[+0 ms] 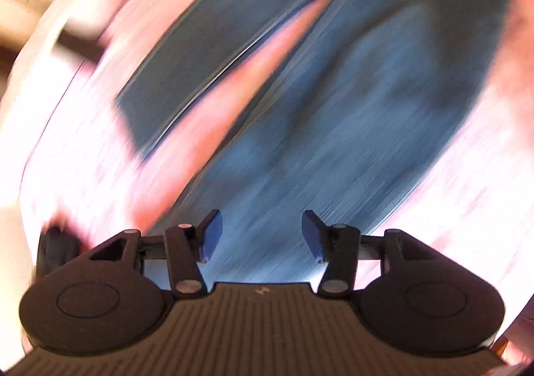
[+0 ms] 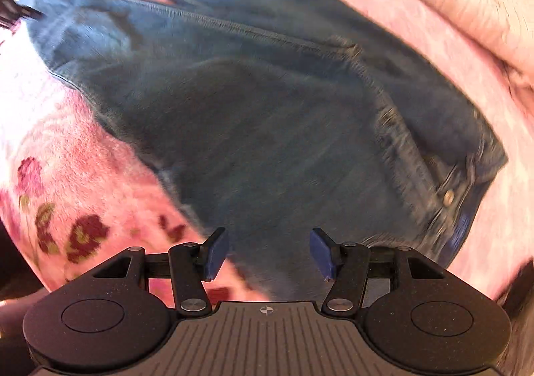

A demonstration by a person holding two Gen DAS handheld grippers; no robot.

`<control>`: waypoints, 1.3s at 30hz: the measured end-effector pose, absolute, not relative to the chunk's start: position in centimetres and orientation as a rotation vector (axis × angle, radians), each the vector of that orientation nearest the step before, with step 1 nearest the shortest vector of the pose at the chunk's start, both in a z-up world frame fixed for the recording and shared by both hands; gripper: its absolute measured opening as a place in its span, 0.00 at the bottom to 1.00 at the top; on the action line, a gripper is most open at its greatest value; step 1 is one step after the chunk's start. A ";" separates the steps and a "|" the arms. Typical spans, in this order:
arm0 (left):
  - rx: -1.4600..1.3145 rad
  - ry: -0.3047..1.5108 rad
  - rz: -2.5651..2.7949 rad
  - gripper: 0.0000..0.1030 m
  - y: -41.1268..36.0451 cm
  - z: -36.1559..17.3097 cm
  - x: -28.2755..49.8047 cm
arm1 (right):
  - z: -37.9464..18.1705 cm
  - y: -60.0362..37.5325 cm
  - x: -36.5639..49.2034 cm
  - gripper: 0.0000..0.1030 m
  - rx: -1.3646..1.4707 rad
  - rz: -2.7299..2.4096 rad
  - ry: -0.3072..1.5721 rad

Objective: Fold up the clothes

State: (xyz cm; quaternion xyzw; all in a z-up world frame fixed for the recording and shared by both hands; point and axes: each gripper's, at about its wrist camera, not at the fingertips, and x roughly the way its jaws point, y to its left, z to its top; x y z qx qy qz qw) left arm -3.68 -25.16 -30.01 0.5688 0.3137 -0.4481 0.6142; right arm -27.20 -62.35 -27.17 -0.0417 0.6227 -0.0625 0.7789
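Both my left hand-held gripper [image 1: 262, 236] and right hand-held gripper [image 2: 269, 254] stand apart, empty, above blue denim jeans [image 2: 267, 129] on the pink floral blanket [image 2: 83, 196]; waist button at four o'clock.

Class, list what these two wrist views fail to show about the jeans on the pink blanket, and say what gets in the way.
- Left wrist view: motion blur smears the jeans; seams and folds are unreadable.
- Right wrist view: the right tool and its body cover the jeans' near edge.
- Right wrist view: the frame's top-left rim cuts off the far leg end.
- Pink blanket: edges lie outside both views.
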 end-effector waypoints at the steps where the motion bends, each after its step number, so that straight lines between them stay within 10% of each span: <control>1: 1.296 0.729 -1.003 0.47 -23.9 -29.9 -2.2 | -27.5 -61.3 -27.0 0.56 -0.088 -0.151 1.356; 15: 1.634 0.294 -1.226 0.51 -18.3 -35.7 -6.0 | -31.9 -53.2 -26.8 0.56 -0.337 -0.176 1.461; 18: 1.603 0.350 -1.200 0.13 -19.5 -35.3 -5.4 | -31.9 -55.3 -29.3 0.56 -0.366 -0.282 1.477; 31: 1.655 0.490 -0.978 0.09 -23.9 -34.4 -6.2 | -35.7 -63.5 -37.0 0.55 -0.808 -0.137 1.319; 33: 1.672 0.496 -0.944 0.08 -24.4 -34.1 -7.0 | -35.6 -64.6 -37.0 0.43 -0.775 -0.098 1.281; 34: 1.680 0.496 -0.930 0.08 -24.6 -33.8 -7.4 | -35.4 -65.1 -37.0 0.14 -0.758 -0.082 1.271; 39: 1.671 0.510 -0.916 0.07 -25.5 -31.1 -10.3 | -30.8 -68.6 -38.5 0.04 -0.669 -0.101 1.254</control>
